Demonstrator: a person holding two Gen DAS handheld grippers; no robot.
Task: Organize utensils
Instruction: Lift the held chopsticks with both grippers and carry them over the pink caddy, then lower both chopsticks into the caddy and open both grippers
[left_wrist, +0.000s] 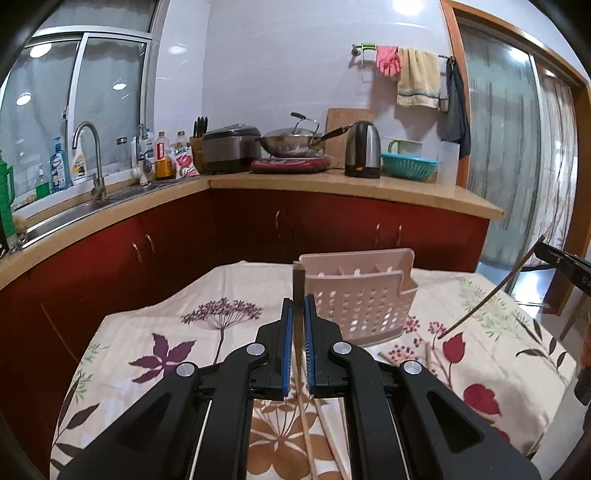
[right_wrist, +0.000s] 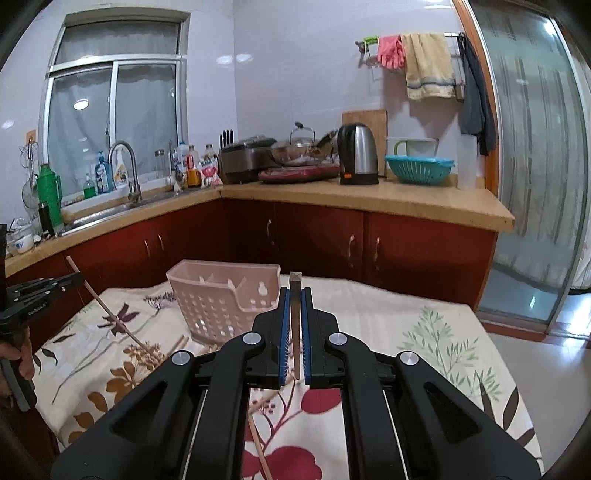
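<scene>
A pink perforated utensil caddy stands on the floral tablecloth; it also shows in the right wrist view. My left gripper is shut on a wooden chopstick held upright, just left of the caddy. My right gripper is shut on another chopstick, right of the caddy. In the left wrist view the right gripper's chopstick slants down toward the cloth. Several loose chopsticks lie on the cloth below my left gripper.
A kitchen counter with red cabinets runs behind the table, holding a sink, kettle, wok, rice cooker and teal basket. A glass door is at the right. More chopsticks lie on the cloth.
</scene>
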